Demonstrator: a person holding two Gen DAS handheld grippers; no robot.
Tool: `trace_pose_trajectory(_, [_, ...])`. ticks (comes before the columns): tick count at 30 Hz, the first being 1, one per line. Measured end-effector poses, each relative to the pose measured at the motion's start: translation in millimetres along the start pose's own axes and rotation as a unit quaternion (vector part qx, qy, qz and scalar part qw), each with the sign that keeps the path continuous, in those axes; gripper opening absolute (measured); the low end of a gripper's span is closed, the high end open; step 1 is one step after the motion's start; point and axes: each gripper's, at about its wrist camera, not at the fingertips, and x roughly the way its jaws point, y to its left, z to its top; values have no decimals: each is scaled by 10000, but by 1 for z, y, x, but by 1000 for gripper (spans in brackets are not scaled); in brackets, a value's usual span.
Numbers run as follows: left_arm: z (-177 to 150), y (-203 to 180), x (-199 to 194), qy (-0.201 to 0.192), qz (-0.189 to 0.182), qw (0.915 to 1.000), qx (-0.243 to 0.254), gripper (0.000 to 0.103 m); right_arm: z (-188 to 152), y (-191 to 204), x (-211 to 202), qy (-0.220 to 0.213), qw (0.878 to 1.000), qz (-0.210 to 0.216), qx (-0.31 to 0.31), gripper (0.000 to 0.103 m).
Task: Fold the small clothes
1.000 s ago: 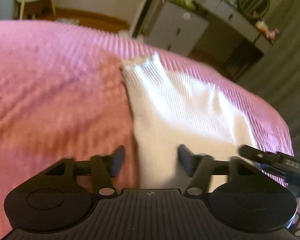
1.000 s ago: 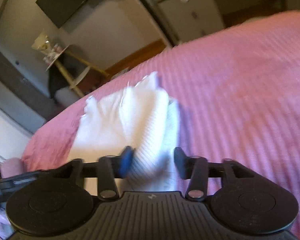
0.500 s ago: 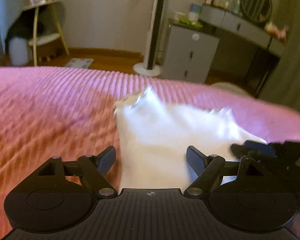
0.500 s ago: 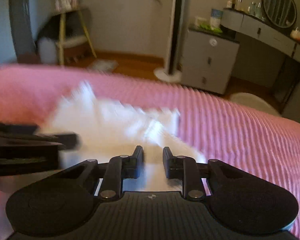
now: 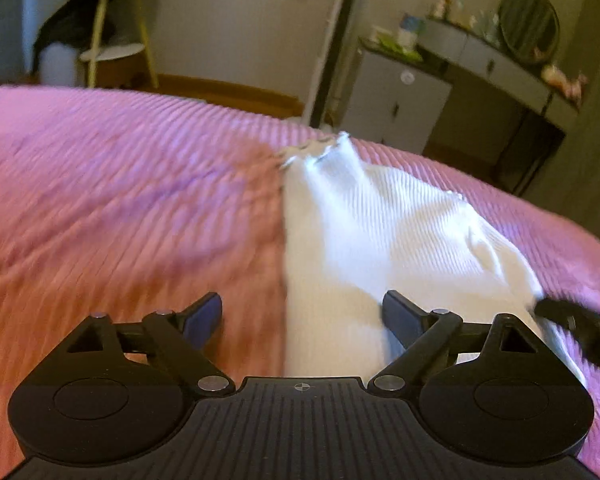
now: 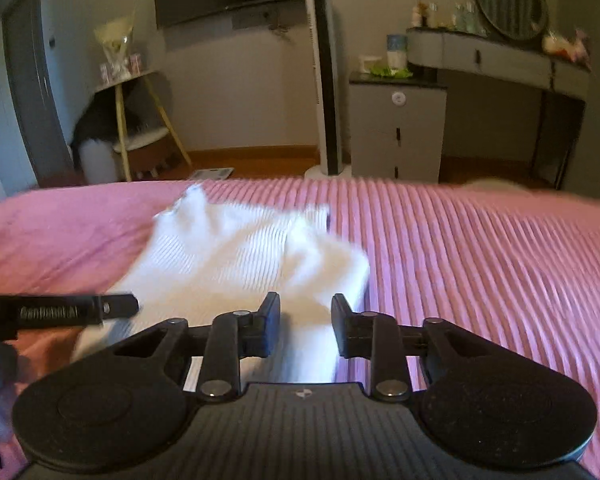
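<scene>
A small white ribbed garment (image 5: 364,236) lies on the pink ribbed bedspread (image 5: 120,208); it also shows in the right wrist view (image 6: 228,256), partly folded with a raised fold on its right side. My left gripper (image 5: 302,316) is open wide over the garment's near left edge, holding nothing. My right gripper (image 6: 306,326) is open, its jaws a short way apart over the garment's near right part. The right gripper's tip (image 5: 576,320) shows at the garment's right edge. The left gripper's finger (image 6: 72,312) shows at the left.
The pink bedspread (image 6: 480,264) stretches to both sides. Beyond the bed stand a grey cabinet (image 6: 396,124), a tower fan (image 6: 326,80), a dressing table with a round mirror (image 6: 508,0) and a yellow-legged side table (image 6: 136,120).
The right gripper's jaws, almost shut half a second ago, have opened. The left gripper has opened wider and both views have swung back down over the garment.
</scene>
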Motion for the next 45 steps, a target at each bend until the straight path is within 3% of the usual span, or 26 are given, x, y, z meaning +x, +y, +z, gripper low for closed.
trace_pose_trajectory(4, [-25,-3,-23,-62,154,9999,43,92,-36,-5,-33,196,9991,121,358,31])
trace_pose_trajectory(8, [-25,-6,-37,19,108,9998,-192,92,-46,-7,-36,423,9964,247,690,37])
trace_pose_trajectory(14, [-40,-12,-42,128,171,9989,-411,92,-51,-27,-20,801,9778,876,1730,41])
trace_pose_trajectory(15, [-42,-13,-43,118,194,9989,-408,92,-52,-32,-15,928,9711,992,1963,35])
trace_pose_trajectory(16, [-43,-13,-45,107,205,9989,-401,92,-53,-35,-11,1001,9647,1078,2184,21])
trace_pose_trajectory(18, [-43,-14,-47,44,261,9990,-374,92,-51,-37,-10,999,9595,1216,2336,16])
trace_pose_trajectory(21, [-44,-15,-50,-73,327,9990,-295,92,-39,-18,-35,292,9853,871,1439,15])
trace_pose_trajectory(23, [-45,-17,-49,-111,396,9990,-196,93,-38,-3,-45,-109,9956,508,776,14])
trace_pose_trajectory(25, [-49,-21,-43,-64,414,9991,-29,95,-43,3,-37,-38,9992,204,344,14])
trace_pose_trajectory(28, [-56,-20,-29,224,355,9990,120,96,-66,2,-5,689,9973,10,237,17])
trace_pose_trajectory(29, [-58,-17,-26,306,281,9991,27,96,-68,-2,-5,731,9966,68,371,18])
trace_pose_trajectory(31, [-55,-7,-28,338,113,9989,-288,96,-61,-7,-14,708,9957,54,599,34])
trace_pose_trajectory(33, [-49,-2,-36,205,28,9982,-554,95,-52,-10,-31,428,9961,-38,770,36])
trace_pose_trajectory(36, [-42,-13,-50,-224,148,9989,-390,94,-40,4,-50,-245,9990,-228,279,35])
trace_pose_trajectory(38, [-41,-22,-53,-432,324,9984,-142,94,-36,20,-48,-421,9988,-149,-176,32])
trace_pose_trajectory(40, [-43,-28,-48,-404,401,9984,49,94,-35,37,-32,-286,9979,67,-584,18])
trace_pose_trajectory(43, [-48,-23,-32,-159,326,9993,61,97,-44,50,-2,98,9945,-203,-1020,16])
trace_pose_trajectory(45, [-49,-17,-26,-16,151,9998,-149,98,-47,52,8,122,9925,-302,-1177,14])
